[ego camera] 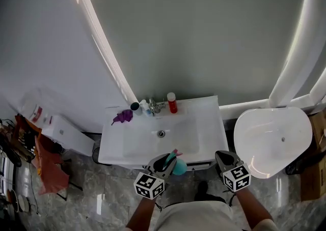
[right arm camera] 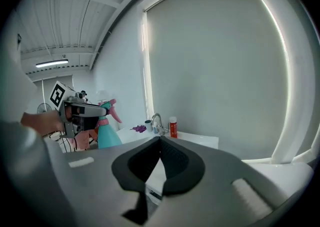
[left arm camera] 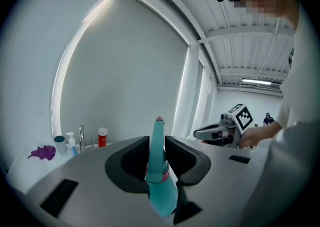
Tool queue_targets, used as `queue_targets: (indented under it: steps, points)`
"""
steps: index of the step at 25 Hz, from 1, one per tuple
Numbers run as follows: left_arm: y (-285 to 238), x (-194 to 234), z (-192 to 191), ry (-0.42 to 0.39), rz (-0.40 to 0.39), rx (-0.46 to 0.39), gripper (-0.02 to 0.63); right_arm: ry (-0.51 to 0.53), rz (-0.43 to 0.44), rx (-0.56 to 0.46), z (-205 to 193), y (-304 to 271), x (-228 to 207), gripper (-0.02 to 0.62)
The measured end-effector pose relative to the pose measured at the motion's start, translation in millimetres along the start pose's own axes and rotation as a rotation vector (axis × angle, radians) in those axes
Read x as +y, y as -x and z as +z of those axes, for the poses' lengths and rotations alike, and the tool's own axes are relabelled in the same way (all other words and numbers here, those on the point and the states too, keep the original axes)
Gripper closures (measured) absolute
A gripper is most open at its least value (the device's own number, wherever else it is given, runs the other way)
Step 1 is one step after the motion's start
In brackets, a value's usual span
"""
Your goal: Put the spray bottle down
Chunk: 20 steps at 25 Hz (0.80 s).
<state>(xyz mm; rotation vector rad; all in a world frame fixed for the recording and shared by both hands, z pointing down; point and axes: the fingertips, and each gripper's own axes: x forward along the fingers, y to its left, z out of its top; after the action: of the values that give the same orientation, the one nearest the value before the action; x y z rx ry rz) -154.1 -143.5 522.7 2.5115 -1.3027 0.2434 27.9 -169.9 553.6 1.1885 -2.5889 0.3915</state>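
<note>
A teal spray bottle (ego camera: 179, 166) with a pink trigger is clamped in my left gripper (ego camera: 170, 158), which hangs just in front of the white washbasin's (ego camera: 209, 123) front edge. In the left gripper view the bottle (left arm camera: 161, 181) stands between the two dark pads with its nozzle pointing up and away. My right gripper (ego camera: 221, 156) is to the right of it, level with the basin's front corner, its jaws closed together with nothing in them. From the right gripper view (right arm camera: 160, 141) the pads meet at their tips, and the bottle (right arm camera: 107, 133) shows at the left.
At the back of the basin stand a faucet (ego camera: 154, 105), a red bottle (ego camera: 172, 103), a small pump bottle (ego camera: 144, 106), a dark cup (ego camera: 134, 106) and a purple item (ego camera: 123, 117). A white toilet (ego camera: 272, 141) is at the right. A white bin (ego camera: 66, 133) and red cloth (ego camera: 46, 166) are at the left.
</note>
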Motion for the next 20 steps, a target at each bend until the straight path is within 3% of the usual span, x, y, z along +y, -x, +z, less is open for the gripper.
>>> queue_targets:
  steps: [11,20]
  points:
    - [-89.9,6.3,16.6,0.015,0.089,0.013,0.506,0.004,0.086,0.028,10.0,-39.2,-90.2,0.584]
    - [-151.2,8.7,16.5,-0.022,0.095,0.043,0.506,-0.043,0.071,0.053,-4.2,-53.1,-144.5,0.585]
